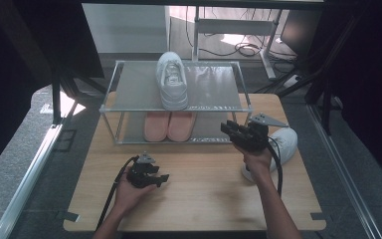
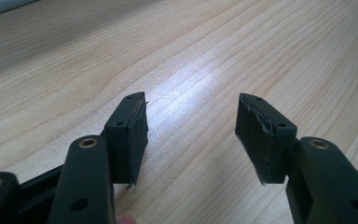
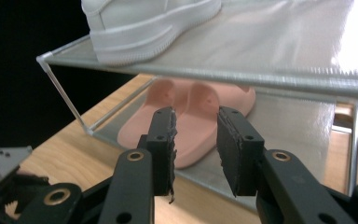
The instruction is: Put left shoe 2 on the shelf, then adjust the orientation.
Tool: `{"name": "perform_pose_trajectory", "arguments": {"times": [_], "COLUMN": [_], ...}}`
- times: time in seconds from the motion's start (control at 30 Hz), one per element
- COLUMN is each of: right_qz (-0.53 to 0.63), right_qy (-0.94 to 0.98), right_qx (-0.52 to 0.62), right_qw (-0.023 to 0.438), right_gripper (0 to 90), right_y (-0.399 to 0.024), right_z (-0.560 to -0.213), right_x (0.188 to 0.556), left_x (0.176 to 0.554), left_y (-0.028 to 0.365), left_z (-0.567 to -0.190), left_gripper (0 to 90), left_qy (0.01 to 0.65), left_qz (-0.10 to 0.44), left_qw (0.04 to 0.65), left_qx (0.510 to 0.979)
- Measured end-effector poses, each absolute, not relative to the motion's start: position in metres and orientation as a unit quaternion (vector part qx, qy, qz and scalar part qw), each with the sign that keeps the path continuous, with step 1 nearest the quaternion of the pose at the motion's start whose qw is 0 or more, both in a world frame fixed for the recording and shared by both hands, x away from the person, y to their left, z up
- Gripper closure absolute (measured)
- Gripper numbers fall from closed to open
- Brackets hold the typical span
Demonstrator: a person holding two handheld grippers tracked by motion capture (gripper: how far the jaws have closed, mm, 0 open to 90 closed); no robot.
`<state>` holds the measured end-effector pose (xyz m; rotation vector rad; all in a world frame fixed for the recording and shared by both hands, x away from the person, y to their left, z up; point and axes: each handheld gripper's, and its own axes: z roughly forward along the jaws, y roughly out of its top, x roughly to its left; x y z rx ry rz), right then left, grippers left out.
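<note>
The right tool [image 1: 227, 128] is hovering just in front of the two-tier shoe rack [image 1: 243, 110], its jaws half open with nothing between them. In the right gripper view the pair of pink slippers [image 3: 191, 119] is lying straight ahead of the right tool [image 3: 196, 149], on the rack's lower shelf, heels toward the jaws and long axes running away from them. A white sneaker [image 1: 172, 79] is standing on the top shelf above the slippers; a second white sneaker [image 1: 284, 142] is lying on the bench [image 1: 204, 194] just behind the right hand [image 1: 255, 158]. The right hand is nearer the slippers, with the forearm reaching forward and the tool pointing roughly level at the lower shelf. The left tool [image 1: 163, 178] is resting low over the bench, jaws wide and empty, well apart from the rack.
</note>
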<state>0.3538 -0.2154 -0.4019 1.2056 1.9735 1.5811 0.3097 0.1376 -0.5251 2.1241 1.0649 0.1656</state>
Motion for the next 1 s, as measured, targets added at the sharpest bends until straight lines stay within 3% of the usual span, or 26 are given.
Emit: {"name": "perform_pose_trajectory", "arguments": {"times": [0.63,1.0], "right_qz": [0.517,0.473], "right_qy": [0.718,0.738], "right_qx": [0.432,0.443], "right_qw": [0.174,0.185], "right_gripper": [74.0,88.3], "right_y": [-0.225,-0.227], "right_z": [-0.429,-0.445], "right_x": [0.335,0.325], "left_x": [0.309,0.309], "left_y": [0.138,0.139], "left_z": [-0.524,-0.524], "left_gripper": [44.4,44.4], "left_qy": [0.416,0.418], "left_qz": [0.067,0.066], "left_qw": [0.370,0.369], "left_qx": [0.828,0.827]}}
